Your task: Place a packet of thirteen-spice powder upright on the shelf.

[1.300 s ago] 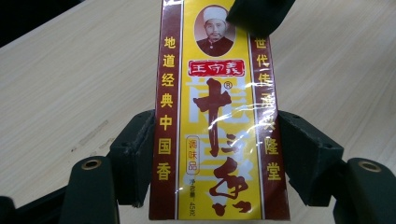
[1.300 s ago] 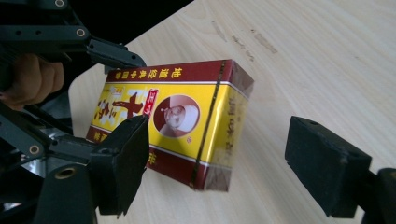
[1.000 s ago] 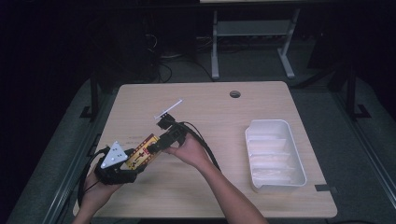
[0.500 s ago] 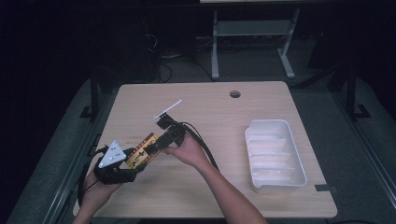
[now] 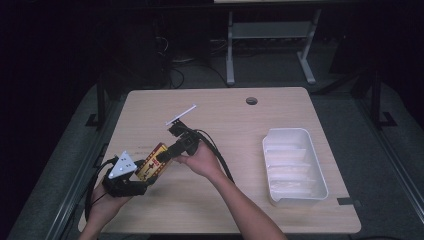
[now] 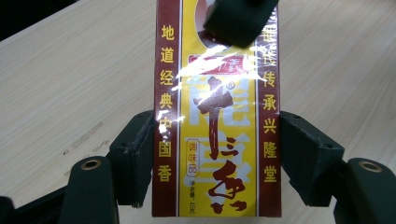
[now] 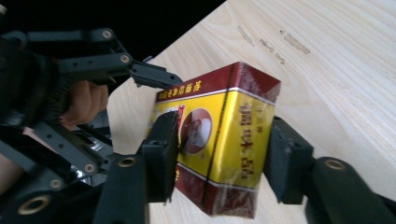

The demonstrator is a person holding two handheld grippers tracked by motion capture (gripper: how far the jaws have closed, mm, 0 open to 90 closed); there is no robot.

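The right gripper has just been closing on the left gripper's clamped red-and-yellow cardboard box over the pale wooden table, dark room around.

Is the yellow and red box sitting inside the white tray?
No, the box is held between the two grippers at the table's left, well apart from the white tray.

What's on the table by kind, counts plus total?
Boxes: 1, red and yellow box
Trays: 1, white tray
Tongs: 2, left tongs and right tongs, both around the box
Total: 4
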